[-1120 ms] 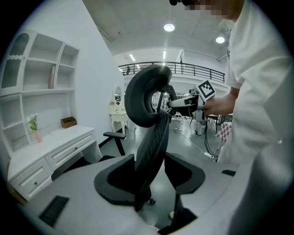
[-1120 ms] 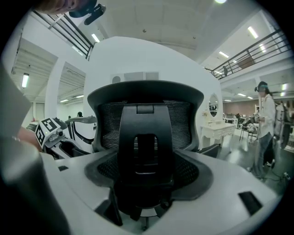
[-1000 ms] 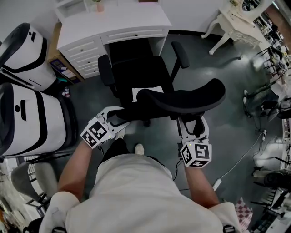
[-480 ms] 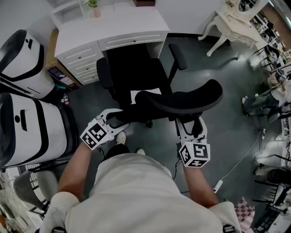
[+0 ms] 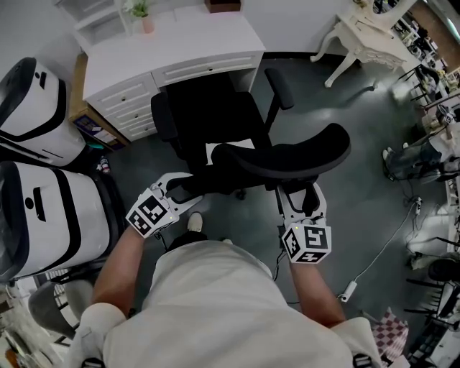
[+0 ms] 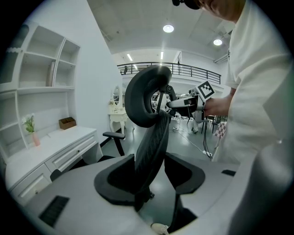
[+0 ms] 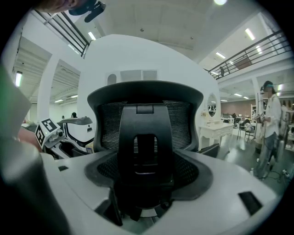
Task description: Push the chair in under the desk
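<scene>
A small pot [image 5: 146,25] holding a green plant is set at the back of the white desk [image 5: 180,47]. The contents of the brown box [image 5: 221,6] further along cannot be made out. The drawers [image 5: 133,97] are closed. The chair [image 5: 212,118] is faced toward the desk, with its seat partly under the top. The left gripper [image 5: 188,190] is held with jaws apart around the backrest [image 5: 280,154] edge. The right gripper [image 5: 302,192] is clamped on the backrest spine. Compared with one second earlier, the chair is found nearer the desk, and both holds are unchanged.

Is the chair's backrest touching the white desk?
Apart. The head view shows the backrest well short of the desk, with the seat between them.
</scene>
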Action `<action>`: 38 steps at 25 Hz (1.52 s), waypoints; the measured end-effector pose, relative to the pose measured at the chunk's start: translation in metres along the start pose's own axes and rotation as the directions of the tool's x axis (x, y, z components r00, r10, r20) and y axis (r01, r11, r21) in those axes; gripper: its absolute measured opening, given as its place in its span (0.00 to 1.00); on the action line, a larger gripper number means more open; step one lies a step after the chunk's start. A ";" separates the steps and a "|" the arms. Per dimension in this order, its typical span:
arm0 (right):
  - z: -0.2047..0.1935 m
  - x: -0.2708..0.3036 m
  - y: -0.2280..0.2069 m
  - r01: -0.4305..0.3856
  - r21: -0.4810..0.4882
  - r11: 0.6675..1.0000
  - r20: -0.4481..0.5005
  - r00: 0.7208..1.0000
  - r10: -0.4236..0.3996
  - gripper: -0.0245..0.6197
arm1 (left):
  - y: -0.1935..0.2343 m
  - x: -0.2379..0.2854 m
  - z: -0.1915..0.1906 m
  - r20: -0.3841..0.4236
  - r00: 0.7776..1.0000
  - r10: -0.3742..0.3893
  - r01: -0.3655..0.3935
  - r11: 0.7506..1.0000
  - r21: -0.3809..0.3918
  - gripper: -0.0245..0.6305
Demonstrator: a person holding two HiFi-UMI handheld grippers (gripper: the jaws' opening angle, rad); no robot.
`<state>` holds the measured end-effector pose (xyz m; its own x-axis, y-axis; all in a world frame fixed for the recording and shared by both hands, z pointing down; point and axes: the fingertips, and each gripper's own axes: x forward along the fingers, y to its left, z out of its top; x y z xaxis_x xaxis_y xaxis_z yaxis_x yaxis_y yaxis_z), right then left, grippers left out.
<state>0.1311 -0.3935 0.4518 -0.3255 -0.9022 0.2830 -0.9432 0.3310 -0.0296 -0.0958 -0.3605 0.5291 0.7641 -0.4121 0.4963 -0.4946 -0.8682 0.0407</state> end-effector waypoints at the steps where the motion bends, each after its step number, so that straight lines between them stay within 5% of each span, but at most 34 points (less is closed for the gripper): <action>1: 0.001 0.003 0.000 0.001 0.001 1.000 -0.002 1.000 -0.001 0.54 | 0.003 0.000 0.000 0.000 1.000 -0.001 0.001 1.000 0.000 0.34; 38: 0.025 0.084 0.012 0.036 0.007 0.999 -0.015 0.999 -0.035 0.54 | 0.093 0.003 0.007 0.020 0.999 -0.044 0.043 0.999 0.023 0.34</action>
<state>0.0908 -0.4719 0.4512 -0.2909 -0.9091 0.2981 -0.9546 0.2968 -0.0263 -0.1370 -0.4445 0.5286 0.7933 -0.3792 0.4763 -0.4512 -0.8914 0.0419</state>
